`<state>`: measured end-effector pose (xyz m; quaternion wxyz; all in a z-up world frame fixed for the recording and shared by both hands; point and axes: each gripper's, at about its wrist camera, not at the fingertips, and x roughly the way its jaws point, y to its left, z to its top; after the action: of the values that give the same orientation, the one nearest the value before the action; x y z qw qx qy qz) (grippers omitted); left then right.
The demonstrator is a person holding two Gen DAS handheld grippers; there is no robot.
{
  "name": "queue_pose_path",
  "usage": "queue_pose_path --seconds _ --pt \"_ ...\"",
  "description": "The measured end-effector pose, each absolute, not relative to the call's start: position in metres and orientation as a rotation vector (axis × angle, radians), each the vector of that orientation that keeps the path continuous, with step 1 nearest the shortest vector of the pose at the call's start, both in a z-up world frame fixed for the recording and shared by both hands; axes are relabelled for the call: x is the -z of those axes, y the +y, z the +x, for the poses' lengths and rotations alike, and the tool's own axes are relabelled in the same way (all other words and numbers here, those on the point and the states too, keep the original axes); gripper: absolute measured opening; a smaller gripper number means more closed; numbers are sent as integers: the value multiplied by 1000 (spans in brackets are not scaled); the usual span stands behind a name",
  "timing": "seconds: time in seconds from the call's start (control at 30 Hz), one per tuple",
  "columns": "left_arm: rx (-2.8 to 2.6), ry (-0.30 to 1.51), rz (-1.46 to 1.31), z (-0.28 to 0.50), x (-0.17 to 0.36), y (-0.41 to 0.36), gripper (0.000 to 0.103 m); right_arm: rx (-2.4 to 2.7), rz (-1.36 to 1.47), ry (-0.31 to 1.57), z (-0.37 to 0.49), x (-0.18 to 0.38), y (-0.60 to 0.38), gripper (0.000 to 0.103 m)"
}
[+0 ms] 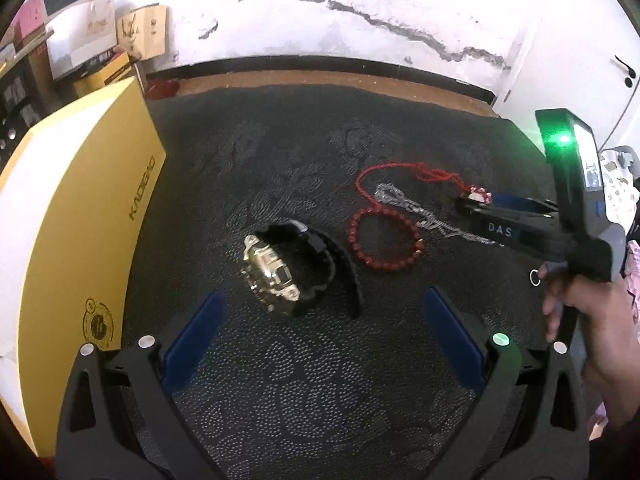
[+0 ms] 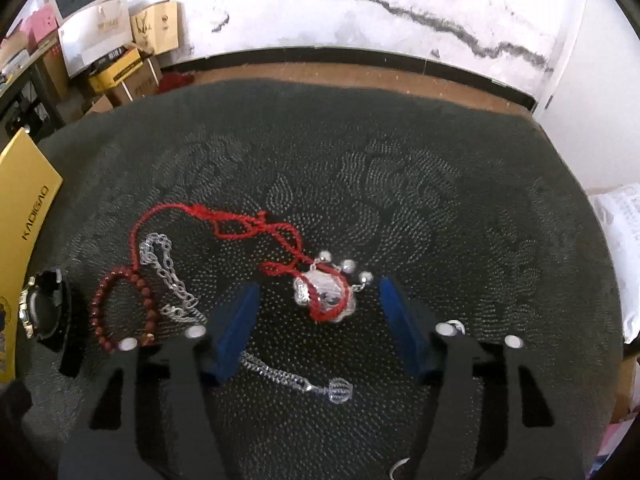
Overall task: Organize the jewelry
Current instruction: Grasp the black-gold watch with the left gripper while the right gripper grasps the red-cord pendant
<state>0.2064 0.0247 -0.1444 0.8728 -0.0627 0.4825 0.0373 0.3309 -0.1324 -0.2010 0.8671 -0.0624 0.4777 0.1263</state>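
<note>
Nothing looks sorted yet, as far as I can judge: every piece lies loose on the dark patterned cloth [image 1: 304, 392] covering the bench, and the yellow box [image 1: 80, 216] at the left edge has nothing on its lid. The gold-faced watch [image 1: 276, 276] with its black strap sits on its side nearest that box, just ahead of the left gripper [image 1: 320, 332], whose blue fingers are spread wide with nothing between them. Beside the watch lies the dark red bead bracelet [image 1: 384, 240], and a silver chain [image 2: 176, 280] runs past it, touching or crossing it, I can't tell which, and on under the right gripper. The red cord necklace [image 2: 240, 224] loops around behind both, ending in a silvery pendant [image 2: 324, 292] with small bells. The right gripper [image 2: 316, 320] hangs spread wide with the pendant between its fingertips, not closed on it. My guess is that the pendant is the first thing to be picked up, with the chain, bracelet and watch all left to do.
</note>
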Motion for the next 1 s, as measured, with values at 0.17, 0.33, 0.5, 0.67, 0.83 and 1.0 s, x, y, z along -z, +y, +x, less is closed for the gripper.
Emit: queue_pose_path --seconds 0.17,0.33,0.5,0.67,0.83,1.0 --pt "-91 1012 -137 204 144 30 97 -267 -120 1022 333 200 -132 32" --pt "-104 996 -113 206 141 30 97 -273 -105 1036 327 193 -140 31" --pt "-138 989 -88 209 150 37 97 -303 -68 932 303 147 -145 32" --pt "-161 1072 -110 220 182 35 97 -353 -18 881 288 116 -152 32" --pt "-201 1066 -87 229 201 32 97 -361 10 882 281 114 -156 32" --pt "-209 1025 -98 242 202 34 97 -365 41 880 280 112 -163 32"
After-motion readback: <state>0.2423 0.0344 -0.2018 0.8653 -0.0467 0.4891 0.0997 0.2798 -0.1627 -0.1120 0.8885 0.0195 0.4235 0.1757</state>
